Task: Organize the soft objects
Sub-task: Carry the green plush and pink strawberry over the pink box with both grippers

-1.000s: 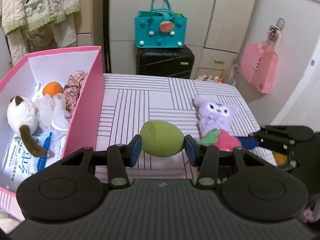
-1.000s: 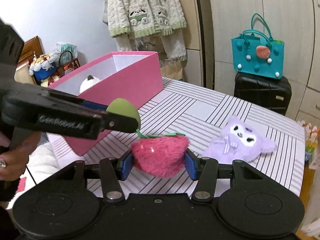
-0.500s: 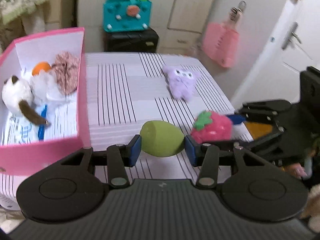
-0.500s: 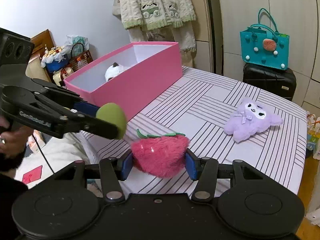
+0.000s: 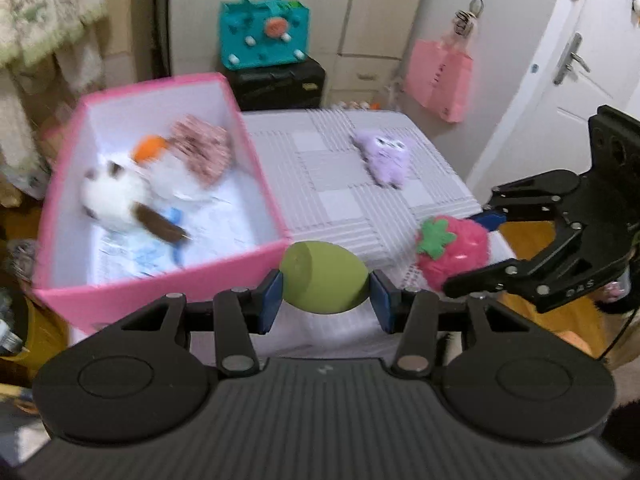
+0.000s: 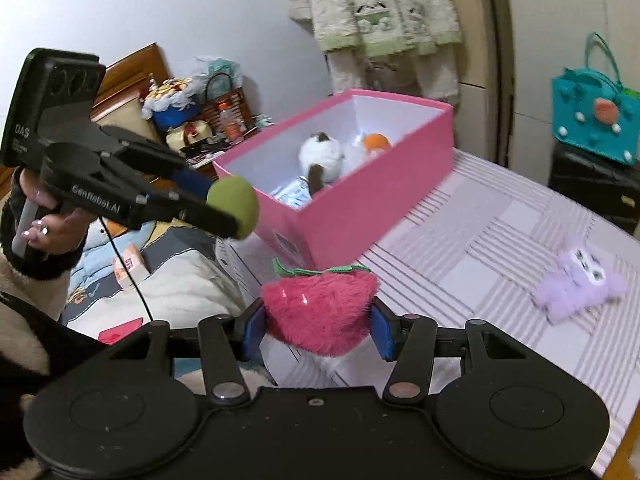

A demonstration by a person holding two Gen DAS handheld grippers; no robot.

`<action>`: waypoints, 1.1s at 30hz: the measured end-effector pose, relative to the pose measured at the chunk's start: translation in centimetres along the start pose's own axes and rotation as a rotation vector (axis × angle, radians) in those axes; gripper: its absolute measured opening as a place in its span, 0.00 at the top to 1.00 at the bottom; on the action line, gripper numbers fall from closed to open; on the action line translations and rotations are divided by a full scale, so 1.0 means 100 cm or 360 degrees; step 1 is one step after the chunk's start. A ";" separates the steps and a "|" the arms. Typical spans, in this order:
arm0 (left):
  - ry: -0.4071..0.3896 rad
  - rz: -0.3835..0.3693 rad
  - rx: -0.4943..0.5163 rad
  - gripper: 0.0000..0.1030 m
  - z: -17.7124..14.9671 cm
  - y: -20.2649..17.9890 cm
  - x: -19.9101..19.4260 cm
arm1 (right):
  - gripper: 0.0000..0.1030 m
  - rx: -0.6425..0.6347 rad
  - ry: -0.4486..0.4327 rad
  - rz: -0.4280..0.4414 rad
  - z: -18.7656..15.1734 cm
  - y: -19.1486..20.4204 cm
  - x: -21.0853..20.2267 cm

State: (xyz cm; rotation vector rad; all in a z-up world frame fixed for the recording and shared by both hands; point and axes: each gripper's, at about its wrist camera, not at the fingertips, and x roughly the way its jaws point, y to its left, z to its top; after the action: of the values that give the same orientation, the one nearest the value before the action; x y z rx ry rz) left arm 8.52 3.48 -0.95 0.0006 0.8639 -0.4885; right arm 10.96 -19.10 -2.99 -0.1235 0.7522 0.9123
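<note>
My left gripper (image 5: pixel 325 294) is shut on a green egg-shaped sponge (image 5: pixel 323 277), held in the air just off the near corner of the pink box (image 5: pixel 160 280). It also shows in the right wrist view (image 6: pixel 234 208). My right gripper (image 6: pixel 318 324) is shut on a pink plush strawberry (image 6: pixel 320 308), held above the table's near edge, right of the box; the strawberry shows in the left wrist view (image 5: pixel 452 252) too. The box holds a white-and-brown plush (image 5: pixel 116 196), an orange ball (image 5: pixel 150 148) and a pink speckled soft thing (image 5: pixel 202 150). A purple plush (image 5: pixel 386 156) lies on the striped table (image 5: pixel 328 168).
A teal bag (image 5: pixel 264 36) sits on a black suitcase (image 5: pixel 280 84) behind the table. A pink bag (image 5: pixel 440 76) hangs at the right by a door. Clothes hang at the left. A bed with clutter (image 6: pixel 168 272) lies left of the table in the right wrist view.
Both grippers have pulled back and risen, keeping their loads. The left view has swung left, so the pink box now sits straight ahead of the green sponge.
</note>
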 end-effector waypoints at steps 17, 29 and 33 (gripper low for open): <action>-0.0194 0.0313 0.0042 0.55 0.059 0.097 0.004 | 0.43 -0.0070 -0.0126 0.0087 0.120 -0.009 0.073; -0.0047 0.0434 -0.0033 0.55 0.111 0.159 0.065 | 0.43 0.0269 0.0012 0.0065 0.208 -0.062 0.178; 0.0004 0.0558 -0.0020 0.54 0.120 0.171 0.088 | 0.43 0.0388 0.0094 0.0053 0.220 -0.075 0.215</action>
State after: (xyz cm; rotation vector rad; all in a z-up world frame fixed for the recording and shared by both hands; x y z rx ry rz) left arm 29.13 12.73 -2.79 0.1391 0.8478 -0.1545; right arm 36.61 -0.49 -1.92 0.0773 0.9169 0.8445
